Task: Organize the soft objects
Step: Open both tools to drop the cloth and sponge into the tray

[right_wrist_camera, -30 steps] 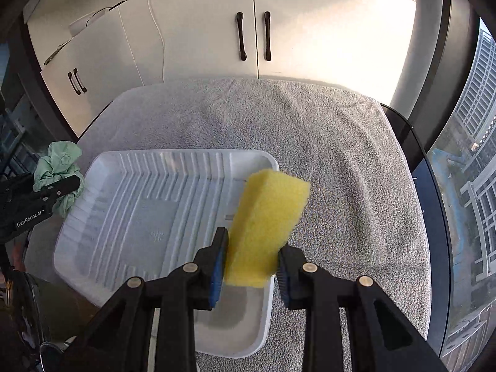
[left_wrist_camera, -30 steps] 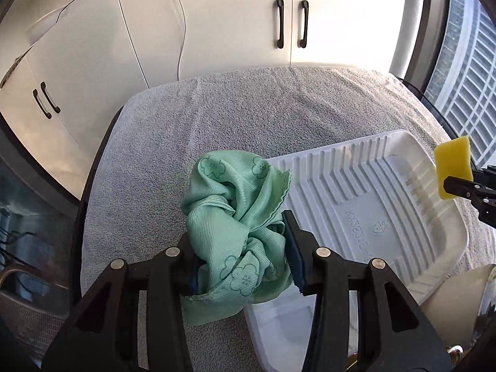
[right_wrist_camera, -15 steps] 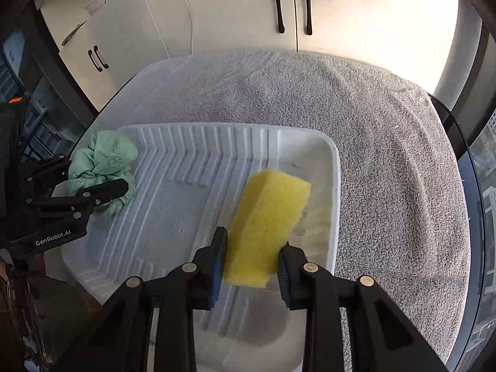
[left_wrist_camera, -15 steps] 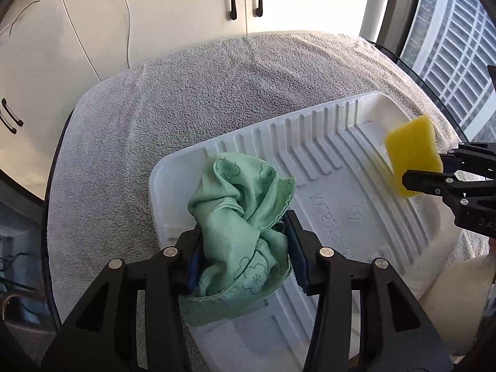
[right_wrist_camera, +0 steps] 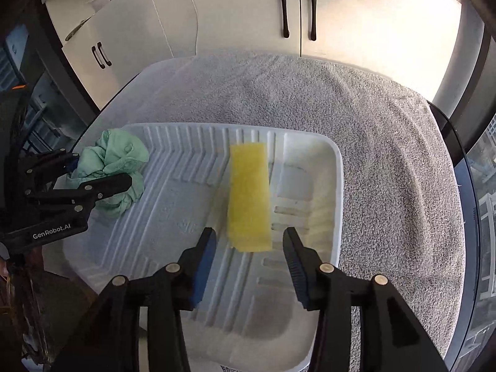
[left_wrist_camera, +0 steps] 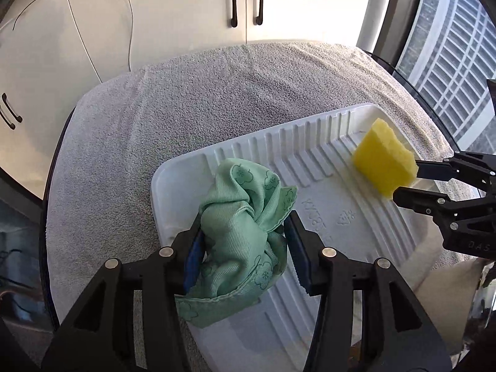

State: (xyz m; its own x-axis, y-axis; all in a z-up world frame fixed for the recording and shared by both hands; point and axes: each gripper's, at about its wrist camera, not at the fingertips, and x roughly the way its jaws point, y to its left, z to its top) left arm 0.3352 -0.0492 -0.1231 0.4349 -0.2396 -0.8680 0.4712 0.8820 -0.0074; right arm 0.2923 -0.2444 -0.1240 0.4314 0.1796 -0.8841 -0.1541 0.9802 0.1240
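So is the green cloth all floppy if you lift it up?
Probably yes. The green cloth is bunched in soft folds between the left claw, and a corner droops below it, so it would likely sag. It looks thin and light. On the white tray it should slump, not roll.

One cloth (left_wrist_camera: 241,235), one sponge (right_wrist_camera: 249,198), one tray (right_wrist_camera: 338,186)

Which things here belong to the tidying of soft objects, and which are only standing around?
Belong to the job:
- green cloth, between the left claw's pads
- yellow sponge, lying in the tray
- white tray

Only standing around:
- grey towel under the tray
- white cabinets behind
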